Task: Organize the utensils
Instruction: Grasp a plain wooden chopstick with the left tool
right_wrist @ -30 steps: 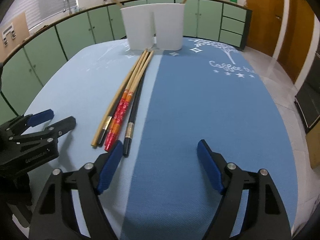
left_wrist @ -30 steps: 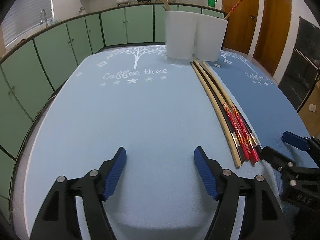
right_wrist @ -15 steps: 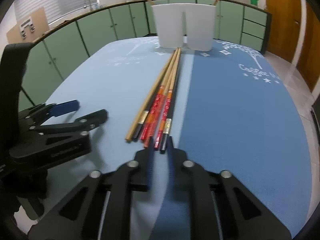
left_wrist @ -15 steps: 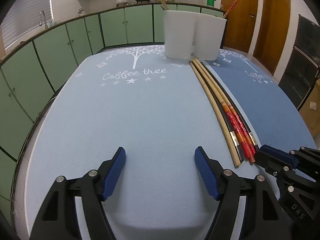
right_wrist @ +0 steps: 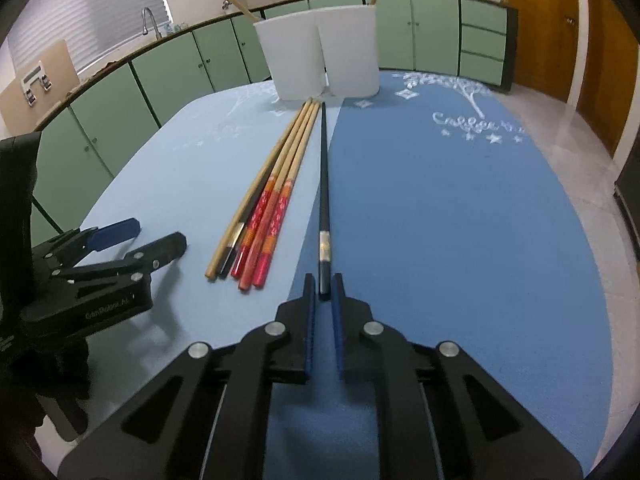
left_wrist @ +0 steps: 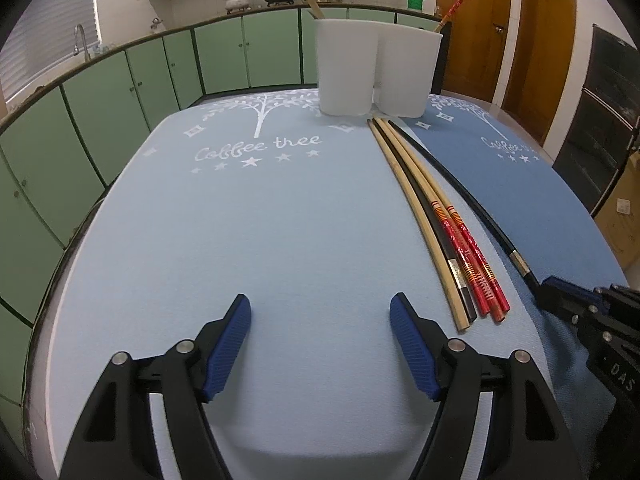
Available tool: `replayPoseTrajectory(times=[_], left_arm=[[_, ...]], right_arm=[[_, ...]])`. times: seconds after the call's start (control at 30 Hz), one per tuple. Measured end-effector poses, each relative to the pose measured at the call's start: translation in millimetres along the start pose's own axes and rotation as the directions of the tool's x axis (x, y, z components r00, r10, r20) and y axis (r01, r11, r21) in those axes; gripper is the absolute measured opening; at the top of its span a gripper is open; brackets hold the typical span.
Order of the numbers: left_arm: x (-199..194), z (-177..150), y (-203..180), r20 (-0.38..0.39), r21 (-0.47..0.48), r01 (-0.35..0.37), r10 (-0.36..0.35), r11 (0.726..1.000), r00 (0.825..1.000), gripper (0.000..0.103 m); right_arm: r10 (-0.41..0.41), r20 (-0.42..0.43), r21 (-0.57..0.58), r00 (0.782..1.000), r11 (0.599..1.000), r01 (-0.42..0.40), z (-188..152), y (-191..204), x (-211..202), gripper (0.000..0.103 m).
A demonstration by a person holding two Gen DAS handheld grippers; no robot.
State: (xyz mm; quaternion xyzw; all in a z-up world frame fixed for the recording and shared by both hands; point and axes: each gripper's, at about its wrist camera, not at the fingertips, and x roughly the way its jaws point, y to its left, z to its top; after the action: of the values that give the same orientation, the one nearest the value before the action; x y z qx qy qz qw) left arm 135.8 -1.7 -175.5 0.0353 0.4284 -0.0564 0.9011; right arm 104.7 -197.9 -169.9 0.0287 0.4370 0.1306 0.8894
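Right wrist view: right gripper (right_wrist: 325,294) pinching the near end of the black chopstick (right_wrist: 323,184), pads closed on it; jaws have just been closing.
Axis: black chopstick runs from the gripper straight to 12 o'clock, far tip just short of the white holder (right_wrist: 320,56); near end looks lifted, far tip seems to rest on the mat, cannot tell for sure.
Nearer hand: right, it already has the stick; left gripper (right_wrist: 136,240) sits at 9 o'clock, off the sticks.
Left gripper state: spread wide, nothing between the pads (left_wrist: 226,346), hovering low over bare mat.
Loose bundle: chopstick bundle (right_wrist: 264,204), one plain wooden, one black, two red-handled, lying side by side at 11 o'clock, just beside the held stick and apart from it, all pointing at the holder.
Holder: two white compartments side by side, one stick standing in each.
Next move, judged: lift and carry along 12 o'clock, tip the stick upright into a compartment; which one, cannot tell.
Surface: counter (left_wrist: 240,220) under two blue mats, pale one left, darker one right, "Coffee tree" print.
Room: kitchen, green cabinets (left_wrist: 224,60), sink tap at 10 o'clock, wooden doors at 2 o'clock.
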Motion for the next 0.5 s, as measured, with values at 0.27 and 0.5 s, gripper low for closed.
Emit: replayPoseTrajectory(times=[0.27,0.5], left_arm=[[0.1,-0.4,0.4,0.0,-0.001,0.002,-0.002,1.0,1.0,0.071],[-0.3,-0.1,-1.6,0.001,0.0,0.011,-0.011,1.0,1.0,0.071]], right_arm=[[-0.004,0.006,-0.035,1.0,0.999,0.004,-2.5,8.9,2.7,0.022],[-0.005,0.009,-0.004,1.0,1.0,0.005,-0.9,2.9,2.4,0.006]])
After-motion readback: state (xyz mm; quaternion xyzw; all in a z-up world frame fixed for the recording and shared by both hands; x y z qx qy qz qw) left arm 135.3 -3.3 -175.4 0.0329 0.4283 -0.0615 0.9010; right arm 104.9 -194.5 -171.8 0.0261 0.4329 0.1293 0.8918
